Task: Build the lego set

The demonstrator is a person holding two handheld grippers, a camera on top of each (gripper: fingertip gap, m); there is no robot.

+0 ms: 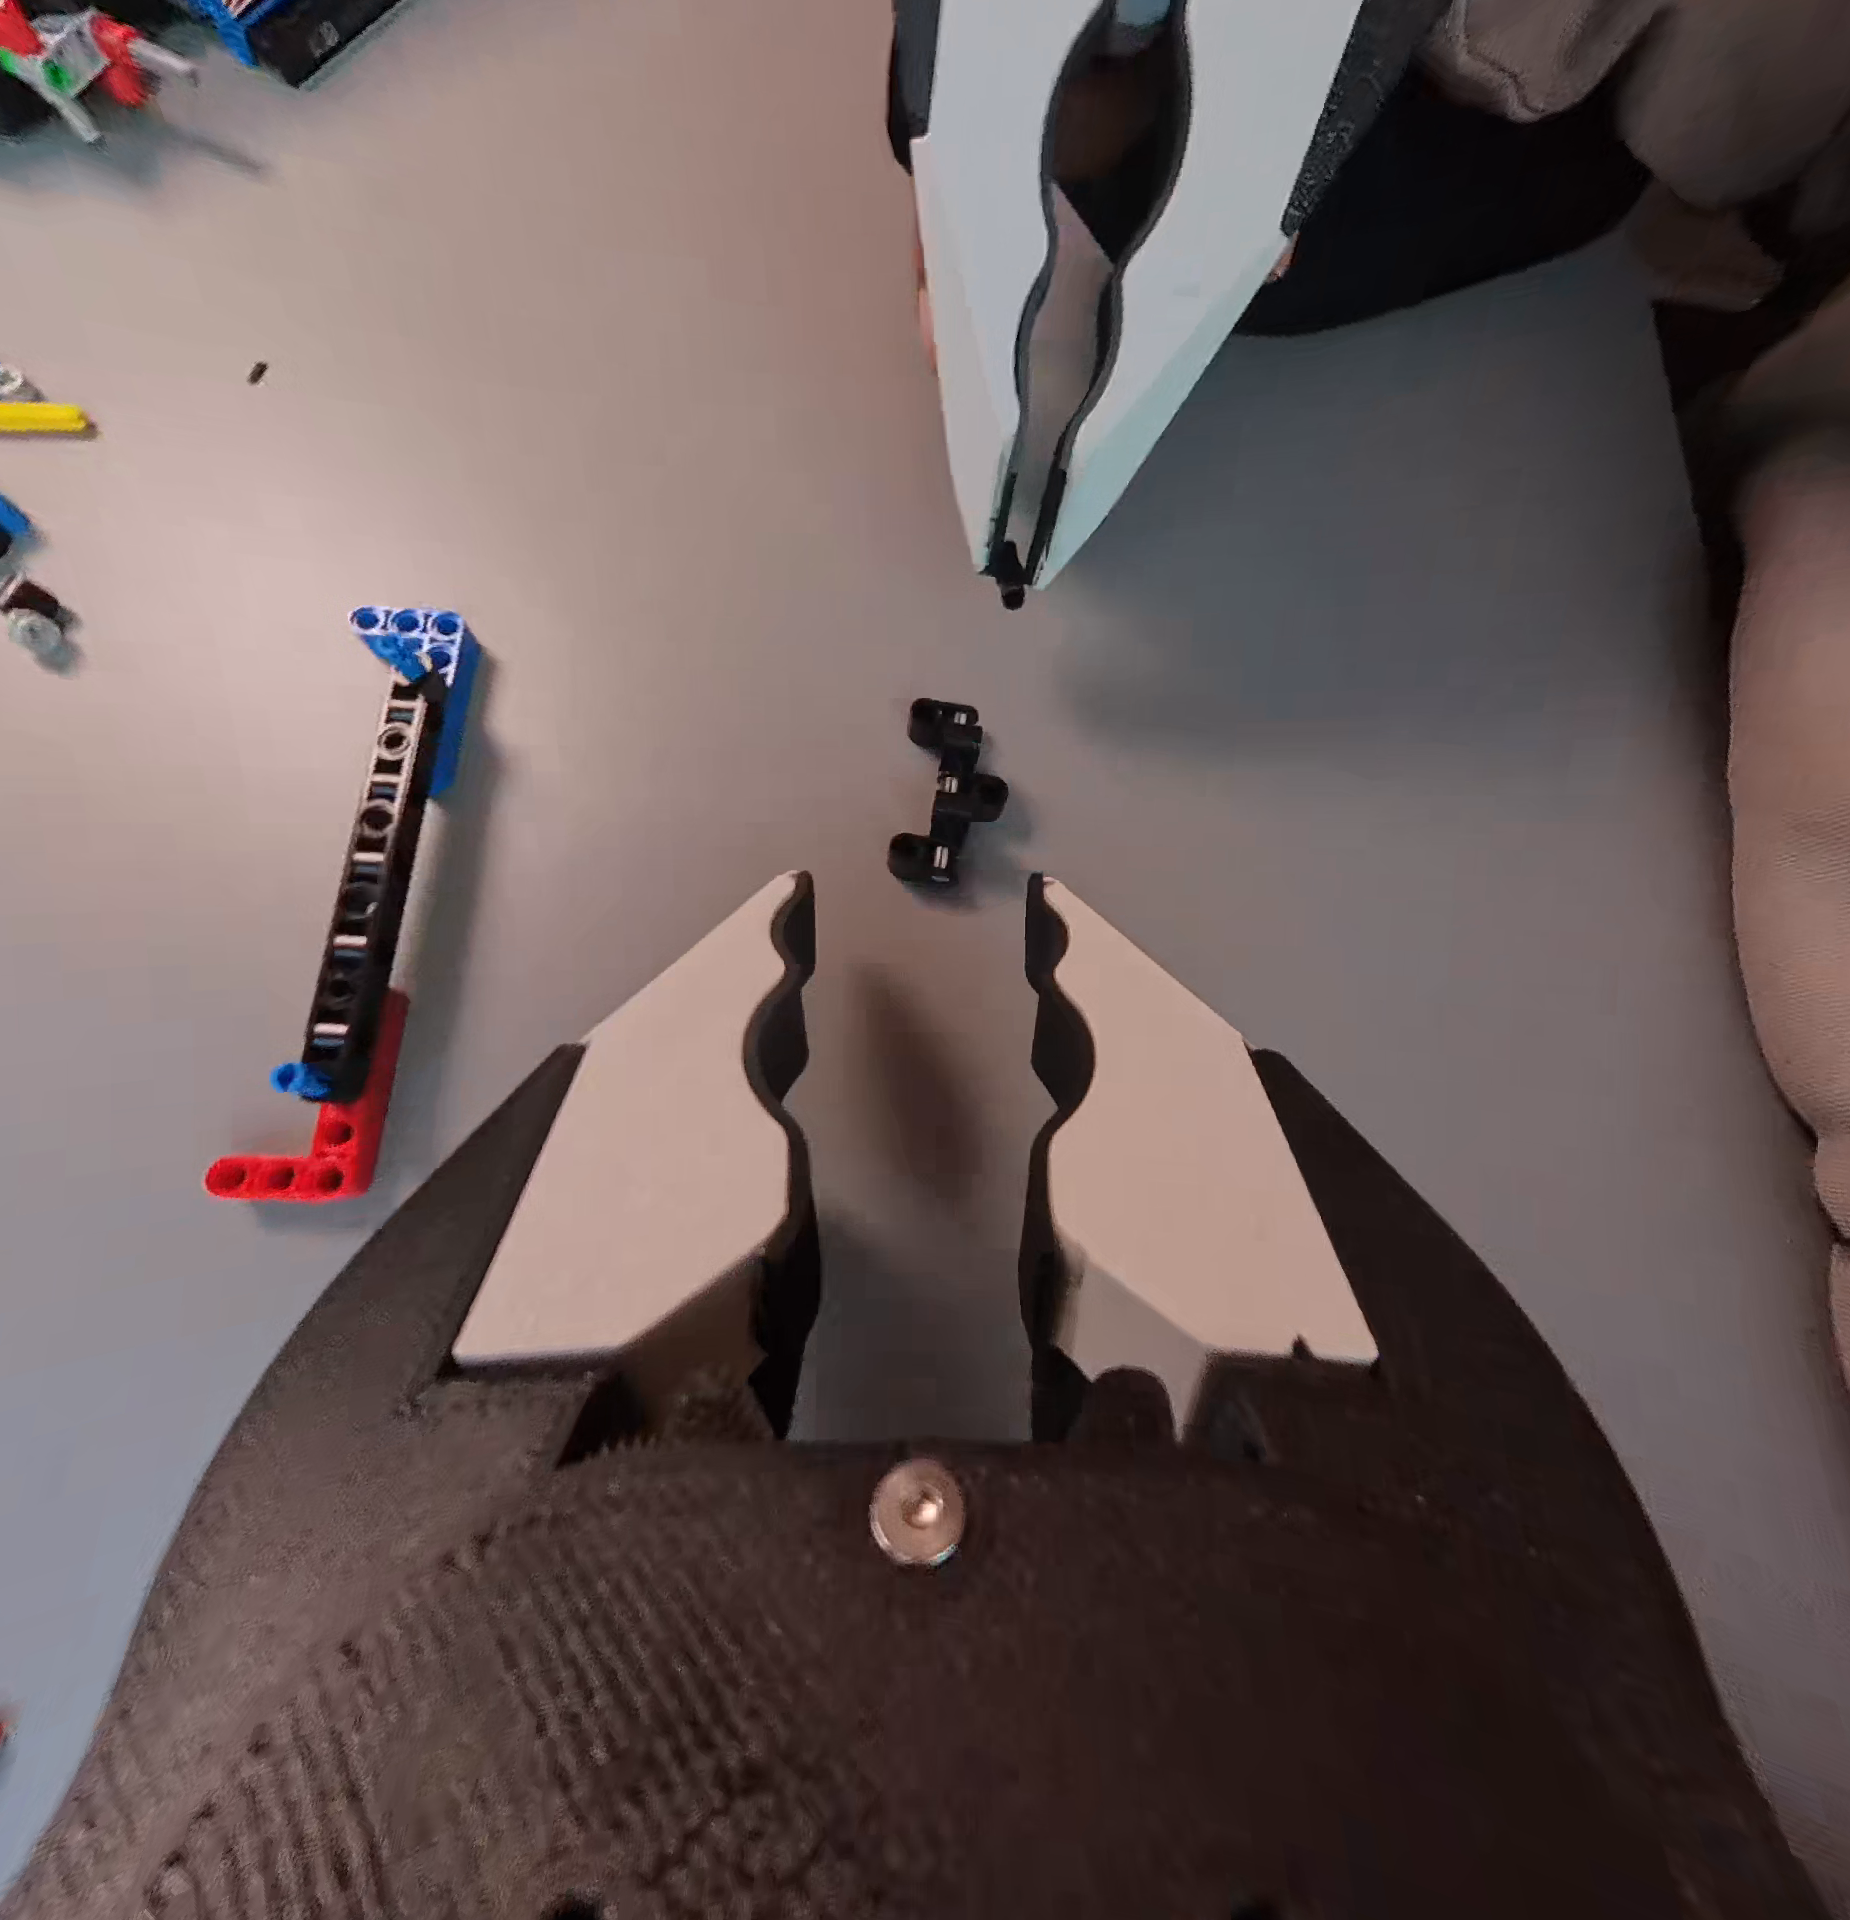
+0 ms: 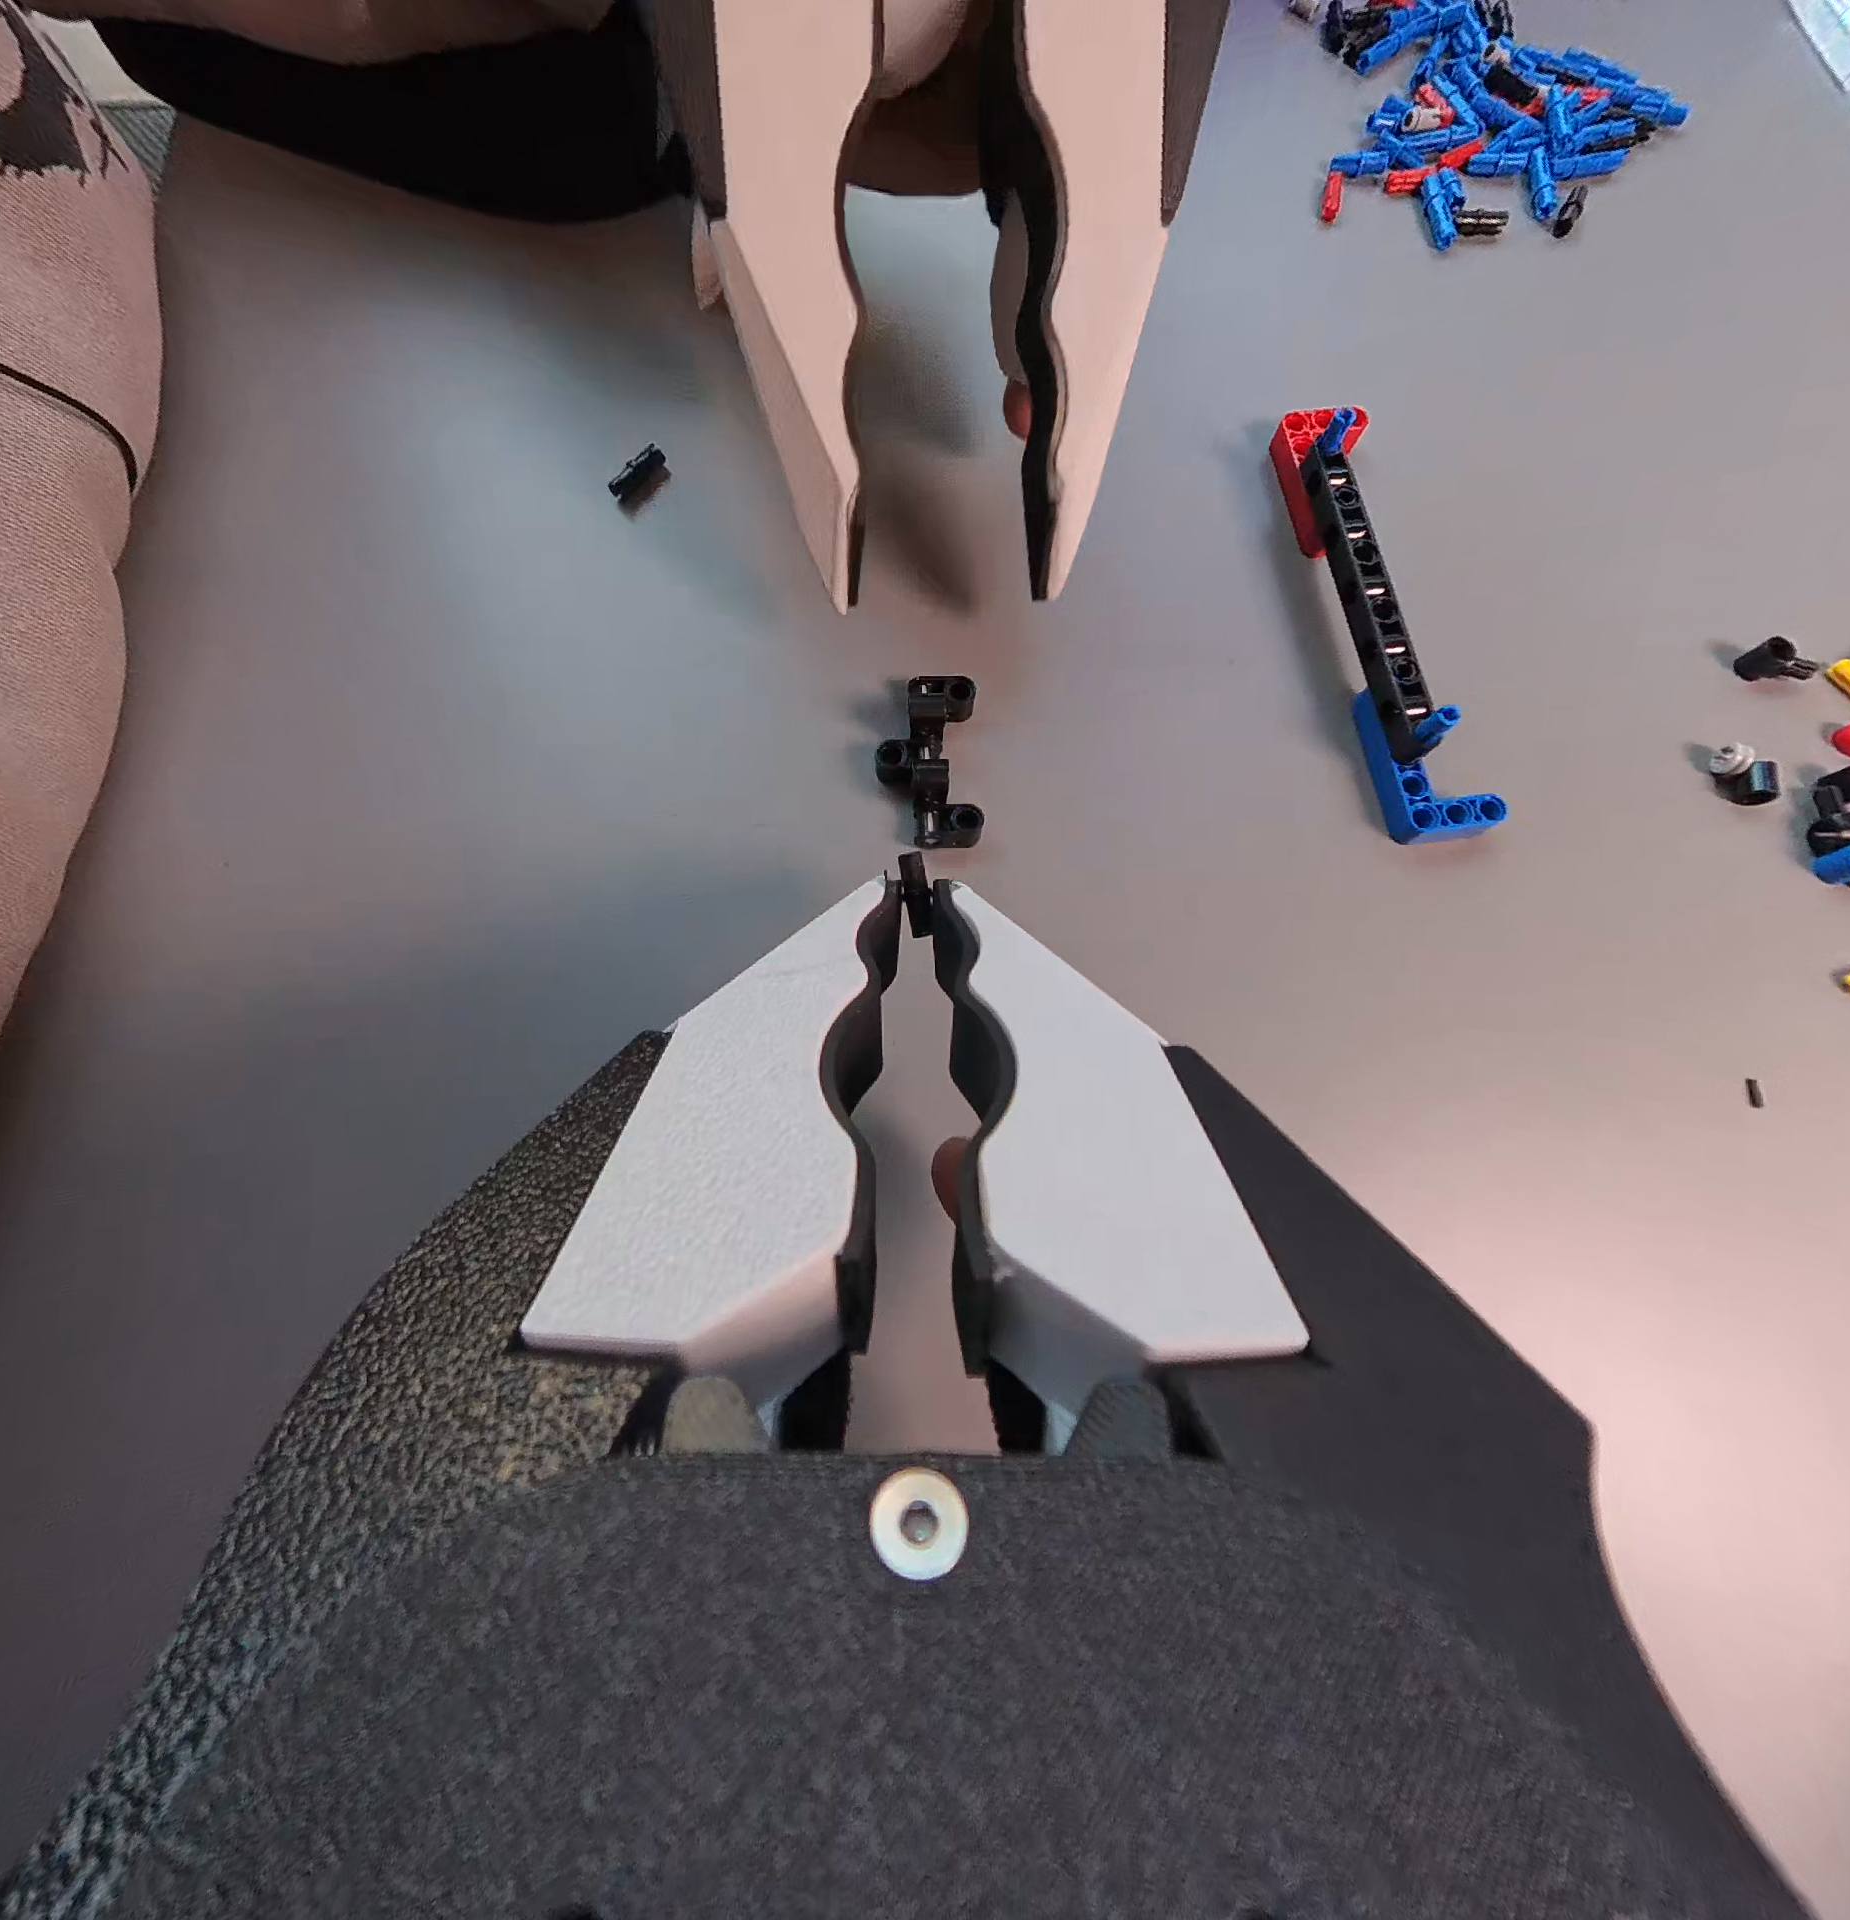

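A small black connector assembly (image 1: 945, 794) lies on the grey table between the two grippers; it also shows in the right wrist view (image 2: 931, 762). My left gripper (image 1: 919, 883) is open and empty, its tips just short of the assembly. My right gripper (image 2: 913, 891) is shut on a small black pin (image 2: 912, 885), held at its tips just short of the assembly's other end. In the left wrist view the right gripper (image 1: 1014, 577) comes in from above with the pin (image 1: 1010, 594) sticking out.
A black beam with a blue and a red angle piece (image 1: 365, 894) lies to the left, also in the right wrist view (image 2: 1373, 623). A pile of blue and red pins (image 2: 1492, 114) lies far right. A loose black pin (image 2: 638, 474) lies left. A person's beige sleeve (image 1: 1804, 831) borders the table.
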